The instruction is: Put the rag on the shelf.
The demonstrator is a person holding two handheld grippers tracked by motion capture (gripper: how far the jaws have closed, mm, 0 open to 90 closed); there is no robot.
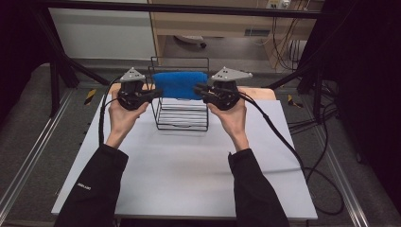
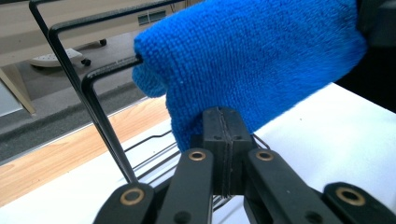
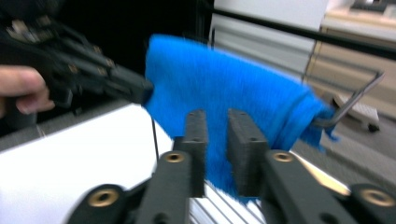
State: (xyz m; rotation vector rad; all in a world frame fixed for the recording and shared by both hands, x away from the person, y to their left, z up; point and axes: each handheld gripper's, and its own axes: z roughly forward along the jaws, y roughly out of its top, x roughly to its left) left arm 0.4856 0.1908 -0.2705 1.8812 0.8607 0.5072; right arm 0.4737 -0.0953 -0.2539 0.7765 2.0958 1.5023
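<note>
Blue cloth [image 1: 179, 84] draped on wire rack [image 1: 182, 120]; left gripper [image 2: 223, 140] clenched at its lower edge; right gripper [image 3: 217, 140] released beside it.

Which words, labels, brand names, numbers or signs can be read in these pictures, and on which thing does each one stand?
No text can be read with certainty.
Small white print on the left sleeve: too small to read.
Label on the wooden cabinet behind the table: blurred, unreadable.
Blue cloth, wire rack, left gripper and right gripper: no writing visible.
</note>
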